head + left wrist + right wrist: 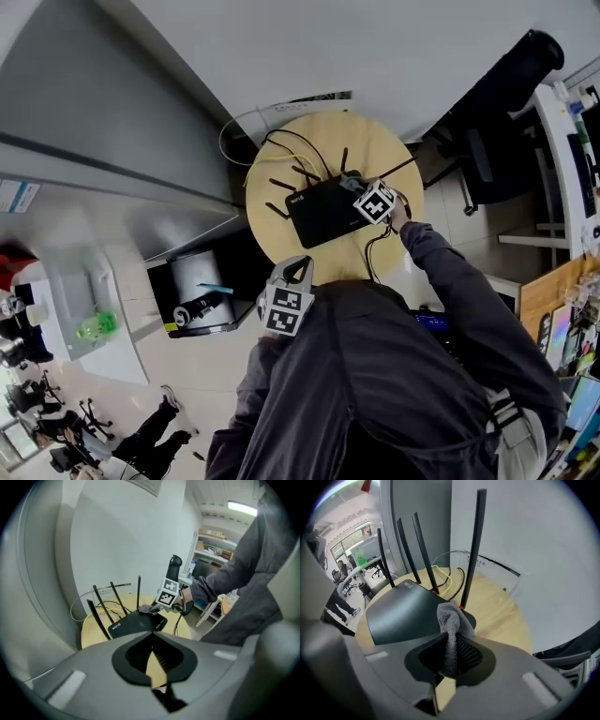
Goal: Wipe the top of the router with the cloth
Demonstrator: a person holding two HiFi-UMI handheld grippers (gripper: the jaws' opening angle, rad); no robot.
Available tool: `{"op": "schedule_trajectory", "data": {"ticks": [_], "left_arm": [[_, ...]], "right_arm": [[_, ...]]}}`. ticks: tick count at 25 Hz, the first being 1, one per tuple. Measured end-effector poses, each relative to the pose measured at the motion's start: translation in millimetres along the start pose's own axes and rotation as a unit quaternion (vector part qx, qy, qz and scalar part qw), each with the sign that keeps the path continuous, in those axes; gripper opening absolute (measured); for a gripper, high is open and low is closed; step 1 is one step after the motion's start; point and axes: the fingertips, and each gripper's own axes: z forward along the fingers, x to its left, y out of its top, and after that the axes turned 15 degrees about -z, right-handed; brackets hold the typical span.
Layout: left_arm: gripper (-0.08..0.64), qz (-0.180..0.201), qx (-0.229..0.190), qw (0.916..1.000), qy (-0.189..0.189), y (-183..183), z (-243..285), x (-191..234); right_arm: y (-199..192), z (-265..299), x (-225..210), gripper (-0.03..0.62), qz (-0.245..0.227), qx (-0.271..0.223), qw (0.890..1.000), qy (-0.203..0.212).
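1. The router, a flat black box, is seen lying on a round wooden table.
2. Several thin black antennas are seen standing up along the router's far edge, and one more stands at its right end.
3. A small white label is seen at one corner of the router's top; it cannot be read with certainty.
4. Black and yellow cables are seen looping just behind the router.
5. The right gripper is held over the right end of the router, by the base of the tallest antenna.
6. Its jaws are clamped on a grey cloth. The bunched free end of the cloth is pressed against the router's top at that right corner.
7. The rest of the router's top is left uncovered and looks smooth and dark.
8. The left gripper is held well back from the router, off its near side and pointed towards it.
9. Its jaws are brought together at the tips, and nothing is held between them.
10. A grey sleeve is seen reaching to the right gripper from the router's right side.
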Motion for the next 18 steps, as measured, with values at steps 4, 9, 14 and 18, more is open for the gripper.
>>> {"op": "schedule_trajectory", "data": {"ticks": [4,9,14,18], "left_arm": [[0.0,0.0,0.009,0.9999,-0.007,-2,7,-7],[0.0,0.016,0.022,0.9994,-0.021,-1,18,-22],[0.0,0.025,0.034,0.9988,-0.025,1,28,-33],[0.0,0.027,0.045,0.9984,-0.023,1,34,-42]], "right_arm": [[-11,-4,20,0.038,0.023,-0.012,1.0,0.006],[-28,-20,62,0.038,0.032,-0.026,0.999,0.017],[-38,-31,80,0.038,0.022,-0.043,0.999,0.014],[-37,-31,79,0.038,0.028,-0.054,0.997,0.037]]}}
